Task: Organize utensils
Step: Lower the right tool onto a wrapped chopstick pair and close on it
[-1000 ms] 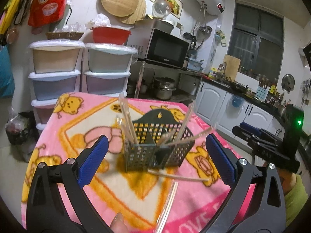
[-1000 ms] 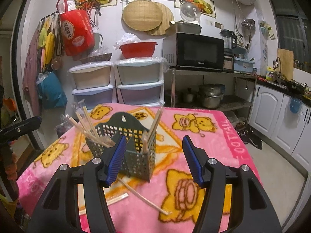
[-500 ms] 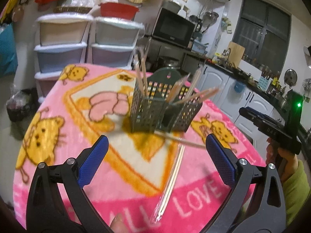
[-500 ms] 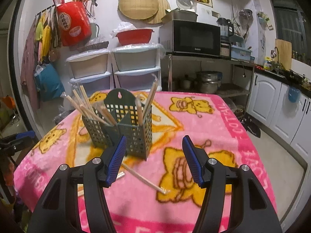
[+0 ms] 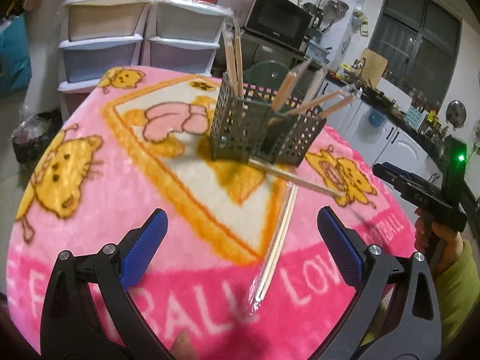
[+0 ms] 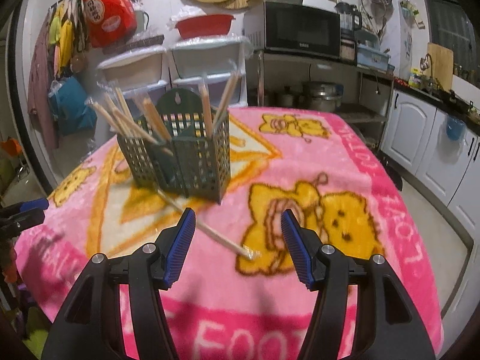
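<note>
My left gripper [image 5: 241, 234] and right gripper [image 6: 238, 234]: fingers released, nothing held. Pink cartoon-print blanket [image 6: 345, 162] over bench, lettering cut off: "FOOT", "LOV". Plastic-wrapped wooden chopsticks [image 6: 210, 231], blurred, lying before dark green perforated plastic utensil caddy [image 6: 192, 156], mid-bench.

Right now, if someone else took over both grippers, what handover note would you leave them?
Left gripper: open, empty, above the blanket.
Right gripper: open, empty, its fingers on either side of the loose wrapped chopstick that lies in front of the green utensil basket.
Done: several wrapped chopsticks stand in the basket.
Left: that chopstick and a second wrapped pair flat on the blanket.
</note>
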Motion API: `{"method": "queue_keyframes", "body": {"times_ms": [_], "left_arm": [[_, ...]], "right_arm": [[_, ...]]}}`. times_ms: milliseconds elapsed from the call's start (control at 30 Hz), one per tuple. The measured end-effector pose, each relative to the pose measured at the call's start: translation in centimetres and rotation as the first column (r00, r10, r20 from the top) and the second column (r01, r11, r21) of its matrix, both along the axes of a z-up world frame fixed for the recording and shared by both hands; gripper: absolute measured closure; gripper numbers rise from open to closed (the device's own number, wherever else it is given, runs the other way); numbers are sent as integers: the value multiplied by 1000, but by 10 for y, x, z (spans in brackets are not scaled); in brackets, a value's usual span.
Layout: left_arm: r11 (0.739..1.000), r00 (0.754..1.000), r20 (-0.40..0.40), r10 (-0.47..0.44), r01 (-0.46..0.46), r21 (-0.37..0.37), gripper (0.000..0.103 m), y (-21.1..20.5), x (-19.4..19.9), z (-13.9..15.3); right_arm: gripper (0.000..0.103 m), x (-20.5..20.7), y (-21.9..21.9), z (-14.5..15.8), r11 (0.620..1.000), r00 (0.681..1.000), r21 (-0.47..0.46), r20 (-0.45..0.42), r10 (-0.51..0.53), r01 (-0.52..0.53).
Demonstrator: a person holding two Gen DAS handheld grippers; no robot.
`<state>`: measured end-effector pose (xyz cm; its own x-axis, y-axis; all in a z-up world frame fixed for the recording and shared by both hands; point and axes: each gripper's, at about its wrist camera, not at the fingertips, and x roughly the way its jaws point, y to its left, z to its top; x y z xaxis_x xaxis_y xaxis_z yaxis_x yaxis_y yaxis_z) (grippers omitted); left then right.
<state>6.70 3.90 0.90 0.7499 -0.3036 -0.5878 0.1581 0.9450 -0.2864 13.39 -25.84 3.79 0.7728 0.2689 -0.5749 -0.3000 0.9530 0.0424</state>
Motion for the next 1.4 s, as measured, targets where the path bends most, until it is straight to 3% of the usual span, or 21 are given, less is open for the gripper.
{"method": "queue_keyframes", "body": {"times_ms": [500, 900, 1167, 1400], "left_arm": [[995, 987, -133, -85, 91, 37, 22, -28, -15, -46], [988, 979, -176, -98, 118, 105, 49, -36, -21, -64], [982, 979, -180, -96, 123, 145, 81, -37, -19, -66], [975, 975, -188, -116, 148, 164, 87, -42, -23, -66]], "right_arm": [[46, 17, -5, -49, 1000, 989, -23, -145, 3, -7], [46, 55, 7, -74, 996, 967, -66, -249, 42, -61], [49, 67, 9, -82, 995, 960, -64, -275, 53, -73], [62, 67, 11, -82, 996, 962, -63, -270, 49, -69]]}}
